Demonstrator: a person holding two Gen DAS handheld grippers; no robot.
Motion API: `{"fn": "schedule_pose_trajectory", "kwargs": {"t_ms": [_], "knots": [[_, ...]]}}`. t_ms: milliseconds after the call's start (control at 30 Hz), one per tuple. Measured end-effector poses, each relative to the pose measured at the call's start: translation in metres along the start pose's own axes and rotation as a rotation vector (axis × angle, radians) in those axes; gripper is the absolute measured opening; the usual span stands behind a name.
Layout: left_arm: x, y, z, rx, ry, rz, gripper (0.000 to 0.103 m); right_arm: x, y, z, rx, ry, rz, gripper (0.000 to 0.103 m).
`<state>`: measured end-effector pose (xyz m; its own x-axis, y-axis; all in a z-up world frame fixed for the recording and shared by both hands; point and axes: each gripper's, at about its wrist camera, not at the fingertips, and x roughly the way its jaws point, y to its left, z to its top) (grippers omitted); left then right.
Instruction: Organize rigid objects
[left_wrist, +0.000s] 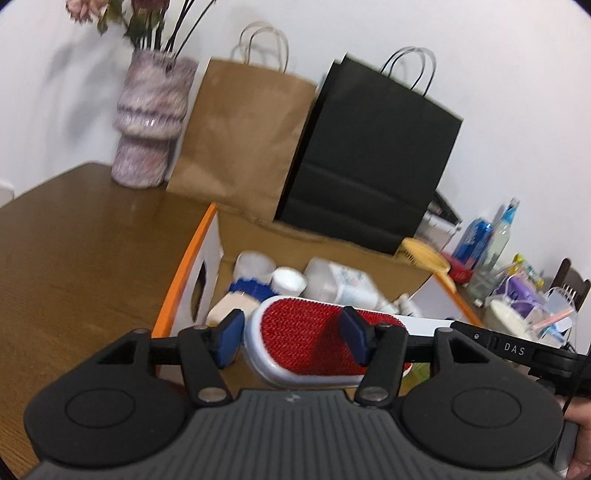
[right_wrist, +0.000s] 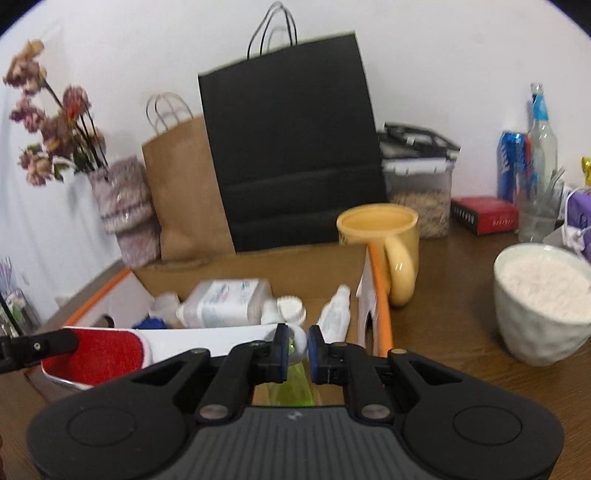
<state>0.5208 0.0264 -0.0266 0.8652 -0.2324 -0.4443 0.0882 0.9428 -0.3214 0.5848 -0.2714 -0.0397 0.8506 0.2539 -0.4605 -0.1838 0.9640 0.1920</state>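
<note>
A white lint brush with a red pad (left_wrist: 317, 338) hangs over the front of an open cardboard box (left_wrist: 325, 243) with orange flap edges. My left gripper (left_wrist: 291, 338) has its blue pads either side of the red head; the left pad stands slightly off it. My right gripper (right_wrist: 297, 349) is shut on the brush's white handle end (right_wrist: 299, 341). The brush's red pad also shows in the right wrist view (right_wrist: 107, 354). The box holds a clear bottle (right_wrist: 225, 304), a small white tube (right_wrist: 334, 314), a white round cap (right_wrist: 291, 308) and a blue-and-white item (left_wrist: 247, 290).
A yellow mug (right_wrist: 384, 243) stands right of the box. A white bowl (right_wrist: 543, 299), a red box (right_wrist: 484, 219), a can, bottles and a glass crowd the right. A black bag (right_wrist: 291, 147), a brown bag (right_wrist: 184, 192) and a flower vase (left_wrist: 151, 118) stand behind.
</note>
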Motion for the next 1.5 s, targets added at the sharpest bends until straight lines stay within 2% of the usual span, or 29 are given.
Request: {"fn": "schedule_pose_trajectory", "kwargs": {"t_ms": [100,167,267,333,567,767,933,1000,1233,1500], "knots": [[0.001,-0.007,-0.006,0.064,-0.012,0.012,0.062,0.002,0.008,-0.002,-0.040,0.004,-0.032,0.015],[0.002,-0.011,-0.009,0.091,-0.007,0.009,0.063,0.001,0.009,-0.003,-0.046,-0.001,-0.010,0.019],[0.002,-0.013,-0.010,0.085,0.018,-0.035,0.068,-0.002,0.008,-0.003,-0.036,-0.001,0.017,0.027],[0.001,-0.014,-0.011,0.093,0.005,-0.022,0.068,-0.004,0.008,-0.004,-0.039,-0.006,0.011,0.029],[-0.003,-0.012,-0.009,0.084,-0.009,0.000,0.068,-0.008,0.002,-0.002,-0.002,-0.003,0.025,0.029],[-0.021,-0.024,-0.012,0.170,-0.042,0.061,0.069,-0.037,0.005,0.001,-0.021,-0.012,0.016,0.030],[-0.059,-0.034,-0.007,0.188,-0.081,0.070,0.072,-0.084,0.011,0.012,-0.036,-0.061,-0.002,0.033],[-0.081,-0.041,-0.005,0.200,-0.118,0.075,0.075,-0.106,0.017,0.013,-0.061,-0.085,-0.018,0.039],[-0.156,-0.065,-0.009,0.251,-0.211,0.067,0.078,-0.179,0.037,0.005,-0.106,-0.133,-0.026,0.041],[-0.236,-0.089,-0.037,0.310,-0.358,0.091,0.081,-0.261,0.065,-0.029,-0.194,-0.280,-0.031,0.070]]}}
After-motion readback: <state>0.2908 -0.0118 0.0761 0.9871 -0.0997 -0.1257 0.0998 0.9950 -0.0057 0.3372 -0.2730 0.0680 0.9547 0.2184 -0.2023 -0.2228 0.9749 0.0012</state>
